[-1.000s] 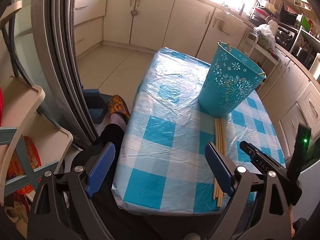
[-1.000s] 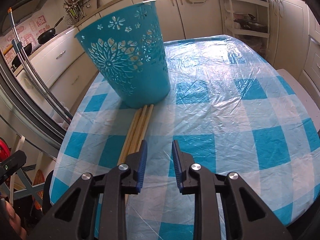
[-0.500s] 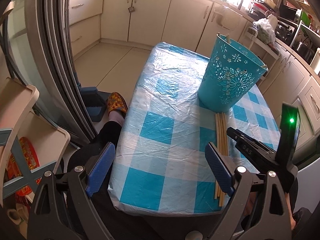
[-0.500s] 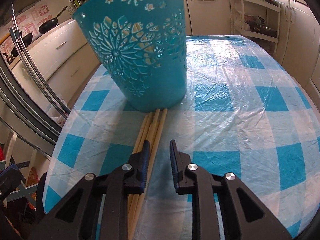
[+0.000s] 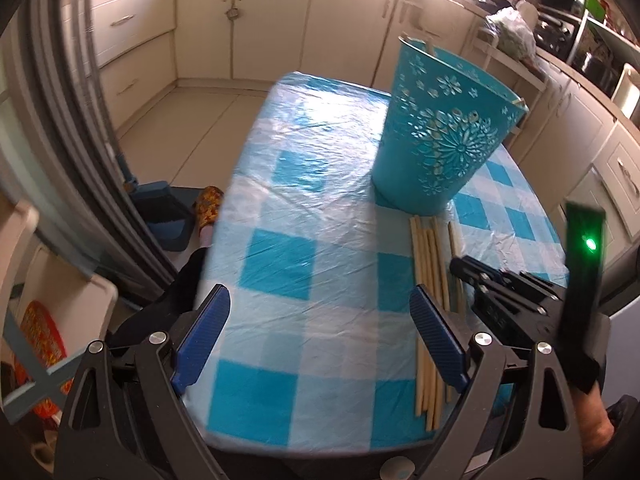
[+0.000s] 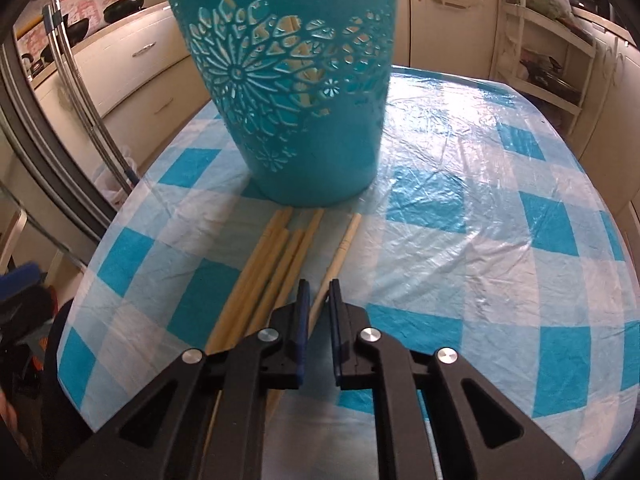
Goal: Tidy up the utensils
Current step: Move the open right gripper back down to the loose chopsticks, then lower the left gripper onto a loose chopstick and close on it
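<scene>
A: Where are the utensils?

B: A bundle of pale wooden chopsticks (image 6: pixel 276 264) lies flat on the table with the blue-and-white checked plastic cover (image 6: pixel 472 240), far ends touching the foot of the teal plastic basket with cut-out flower patterns (image 6: pixel 296 92). In the right wrist view the basket fills the twelve o'clock area and the sticks run from it toward seven o'clock. More sticks stand inside the basket, visible through the cut-outs.

A: And the right gripper (image 6: pixel 319 296)?

B: Its jaws have just been closing. One single chopstick (image 6: pixel 344 244), set a little apart at the one o'clock side of the bundle, passes between the blue pads, which stand almost together around it. I cannot tell whether they already press on it.

A: The left gripper (image 5: pixel 320 320)?

B: Spread wide, nothing between the fingers. It hangs over the near edge of the table, its right finger in front of the bundle, with the basket at one o'clock.

A: Anything else?

B: Cream kitchen cabinets (image 5: pixel 280 20) behind, and a patterned slipper (image 5: pixel 209 208) on the floor at nine o'clock.
</scene>
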Available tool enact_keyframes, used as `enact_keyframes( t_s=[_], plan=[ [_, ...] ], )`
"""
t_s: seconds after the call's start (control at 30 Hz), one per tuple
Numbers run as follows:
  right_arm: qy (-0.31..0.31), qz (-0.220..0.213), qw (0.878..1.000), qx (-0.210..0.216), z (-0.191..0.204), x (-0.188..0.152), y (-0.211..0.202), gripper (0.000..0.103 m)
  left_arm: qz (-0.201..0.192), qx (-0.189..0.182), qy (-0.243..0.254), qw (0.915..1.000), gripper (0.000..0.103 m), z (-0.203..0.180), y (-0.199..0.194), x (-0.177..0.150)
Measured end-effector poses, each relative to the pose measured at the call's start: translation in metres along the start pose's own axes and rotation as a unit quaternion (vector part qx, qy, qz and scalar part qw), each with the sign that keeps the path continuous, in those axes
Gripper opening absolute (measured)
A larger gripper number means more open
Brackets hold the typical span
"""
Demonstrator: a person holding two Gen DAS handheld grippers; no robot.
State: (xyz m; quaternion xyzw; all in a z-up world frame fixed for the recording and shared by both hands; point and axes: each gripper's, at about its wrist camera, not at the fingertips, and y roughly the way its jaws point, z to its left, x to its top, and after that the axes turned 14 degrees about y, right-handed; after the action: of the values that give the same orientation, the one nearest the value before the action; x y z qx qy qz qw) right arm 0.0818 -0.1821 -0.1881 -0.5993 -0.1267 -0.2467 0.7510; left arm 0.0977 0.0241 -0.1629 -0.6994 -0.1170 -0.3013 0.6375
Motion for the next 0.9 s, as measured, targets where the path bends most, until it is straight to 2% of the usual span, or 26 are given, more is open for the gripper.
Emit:
enact_keyframes(
  t_s=[0.2, 0.5, 0.9],
  plan=[
    [0.003, 0.007, 1.0, 0.018, -0.027, -0.005, -0.01, 0.009, 0.018, -0.014, 0.035, 0.9991, 0.087, -0.027, 0.034, 0.019],
    [0.048, 0.003, 0.997, 0.053, -0.041, -0.007, -0.011, 0.01, 0.055, 0.008, 0.055, 0.9969, 0.087, -0.042, 0.084, 0.032],
    [0.06, -0.006, 0.996, 0.063, -0.044, -0.004, -0.009, 0.01, 0.062, 0.014, 0.065, 0.9958, 0.087, -0.05, 0.095, 0.035]
  ],
)
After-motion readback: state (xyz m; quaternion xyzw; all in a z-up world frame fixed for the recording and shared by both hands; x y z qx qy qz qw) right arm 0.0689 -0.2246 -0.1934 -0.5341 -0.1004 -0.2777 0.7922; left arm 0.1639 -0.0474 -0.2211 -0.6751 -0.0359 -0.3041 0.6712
